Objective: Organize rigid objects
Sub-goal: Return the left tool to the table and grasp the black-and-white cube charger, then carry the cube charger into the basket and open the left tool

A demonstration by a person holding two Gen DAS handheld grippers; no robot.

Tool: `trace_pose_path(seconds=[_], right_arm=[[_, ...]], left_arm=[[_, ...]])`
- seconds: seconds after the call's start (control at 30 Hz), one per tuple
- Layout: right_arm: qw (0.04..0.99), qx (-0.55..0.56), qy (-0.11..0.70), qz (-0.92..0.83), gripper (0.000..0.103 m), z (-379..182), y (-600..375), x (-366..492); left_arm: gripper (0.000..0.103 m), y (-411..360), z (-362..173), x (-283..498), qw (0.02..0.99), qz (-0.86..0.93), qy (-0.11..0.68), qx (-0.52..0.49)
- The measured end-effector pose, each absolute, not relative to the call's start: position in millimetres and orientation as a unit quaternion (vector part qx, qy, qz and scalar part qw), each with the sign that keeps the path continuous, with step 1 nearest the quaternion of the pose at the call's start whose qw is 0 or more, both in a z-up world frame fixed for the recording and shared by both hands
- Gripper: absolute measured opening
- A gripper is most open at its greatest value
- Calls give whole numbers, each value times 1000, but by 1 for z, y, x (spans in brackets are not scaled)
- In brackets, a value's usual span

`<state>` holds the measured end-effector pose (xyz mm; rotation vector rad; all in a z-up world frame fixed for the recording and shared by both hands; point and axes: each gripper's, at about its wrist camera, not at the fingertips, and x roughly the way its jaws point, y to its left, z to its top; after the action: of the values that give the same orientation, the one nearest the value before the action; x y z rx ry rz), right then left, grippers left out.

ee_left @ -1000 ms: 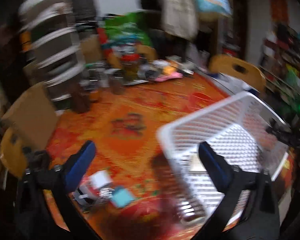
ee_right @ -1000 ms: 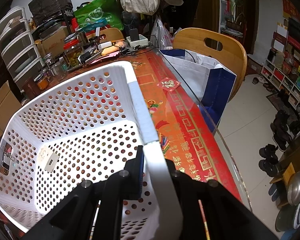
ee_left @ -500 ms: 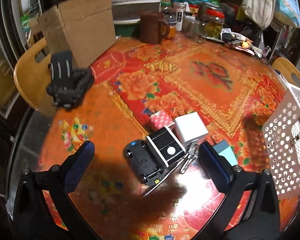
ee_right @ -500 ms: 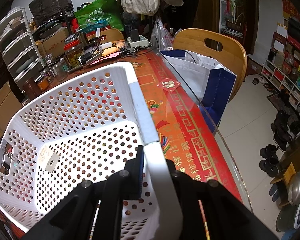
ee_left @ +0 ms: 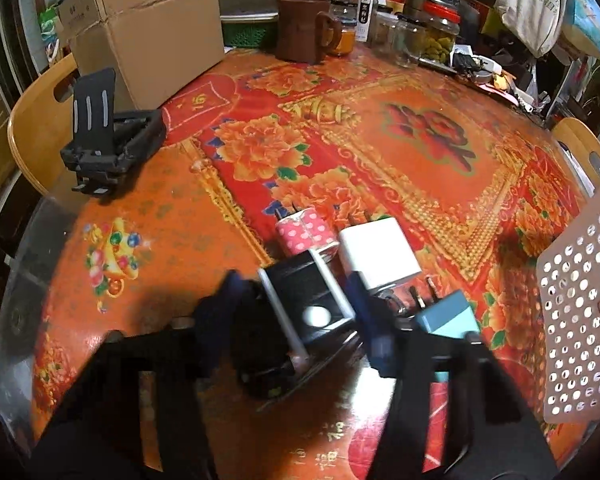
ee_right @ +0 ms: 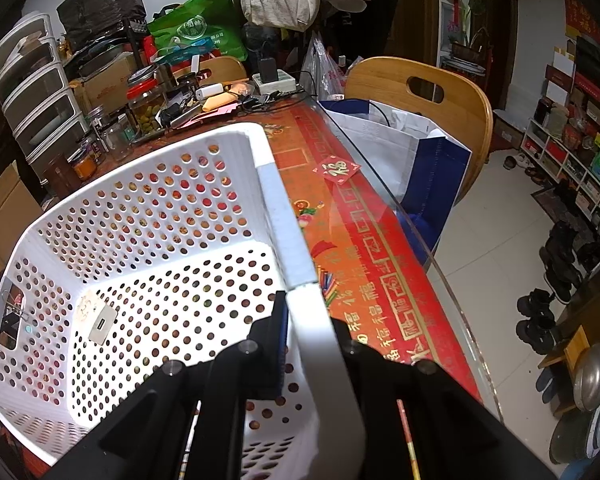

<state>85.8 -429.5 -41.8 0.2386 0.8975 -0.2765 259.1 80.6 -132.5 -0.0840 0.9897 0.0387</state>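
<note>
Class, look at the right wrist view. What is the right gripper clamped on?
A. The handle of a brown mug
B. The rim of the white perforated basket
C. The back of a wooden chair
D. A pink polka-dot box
B: the right gripper has a finger on each side of the white perforated basket's rim, closed on it.

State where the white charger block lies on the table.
In the left wrist view, the white charger block sits centre-right, beside the pink dotted box and behind the teal charger.

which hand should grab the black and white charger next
Left. Its tool already straddles the black and white charger on the table, fingers on either side. The right tool is busy, clamped on the white basket rim.
</note>
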Motion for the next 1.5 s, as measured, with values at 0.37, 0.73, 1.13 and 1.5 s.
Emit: trace_pose_path(seconds=[0.37, 0.73, 1.13, 1.5], right_arm=[[886, 114, 430, -132, 9, -42, -429, 84], [886, 114, 429, -131, 9, -42, -429, 84], [886, 115, 430, -132, 9, -42, -429, 85], [885, 114, 431, -132, 9, -43, -427, 84]], left_arm=[[26, 62, -120, 249, 894, 15, 447, -2], [26, 42, -72, 221, 924, 28, 376, 63], [26, 5, -19, 204, 940, 11, 323, 112], [26, -87, 42, 156, 950, -76, 251, 172]])
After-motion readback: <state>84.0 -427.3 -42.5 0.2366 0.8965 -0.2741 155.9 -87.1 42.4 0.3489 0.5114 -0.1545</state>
